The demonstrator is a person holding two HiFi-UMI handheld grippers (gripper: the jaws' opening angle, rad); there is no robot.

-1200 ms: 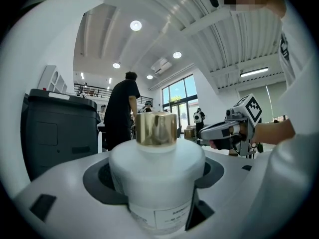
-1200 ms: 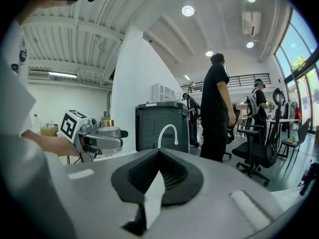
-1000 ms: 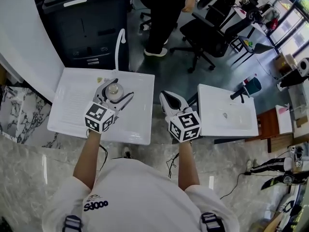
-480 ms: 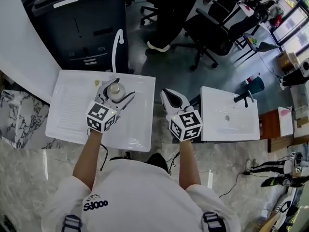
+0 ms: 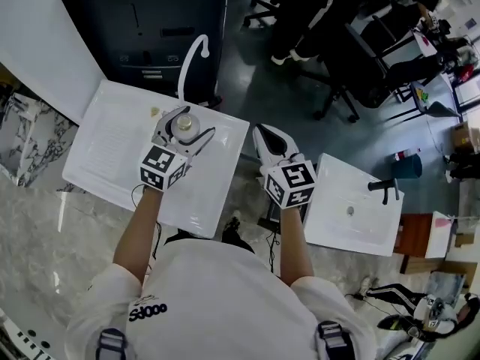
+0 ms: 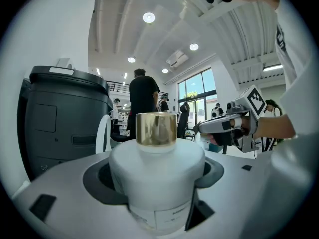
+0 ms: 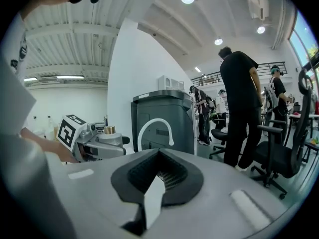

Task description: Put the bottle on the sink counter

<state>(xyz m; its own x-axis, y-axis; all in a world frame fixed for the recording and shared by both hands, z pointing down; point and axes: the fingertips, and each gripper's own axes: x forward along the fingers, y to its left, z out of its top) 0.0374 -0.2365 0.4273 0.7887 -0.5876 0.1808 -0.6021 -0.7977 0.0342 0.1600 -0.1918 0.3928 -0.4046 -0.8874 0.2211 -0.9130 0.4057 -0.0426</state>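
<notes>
A white bottle (image 5: pixel 182 124) with a gold cap (image 6: pixel 156 128) stands upright between the jaws of my left gripper (image 5: pixel 186 127), which is shut on its round body (image 6: pixel 157 176). In the head view, gripper and bottle are above the white sink counter (image 5: pixel 105 145), close to the white curved faucet (image 5: pixel 192 57); whether the bottle's base touches the counter is hidden. My right gripper (image 5: pixel 263 132) is off the counter's right edge over the floor gap, jaws shut with nothing between them (image 7: pixel 159 169). From the right gripper view the left gripper (image 7: pixel 94 142) shows at the left.
A dark grey cabinet (image 5: pixel 142 21) stands behind the faucet. A second white sink top (image 5: pixel 352 212) with a dark tap (image 5: pixel 384 188) lies to the right. Office chairs (image 5: pixel 375 66) and a standing person (image 7: pixel 241 108) are beyond. Marble floor lies at the left.
The head view has swung, so the counter now sits tilted in the picture. My left gripper keeps the bottle near the faucet; the right gripper stays shut beside the counter.
</notes>
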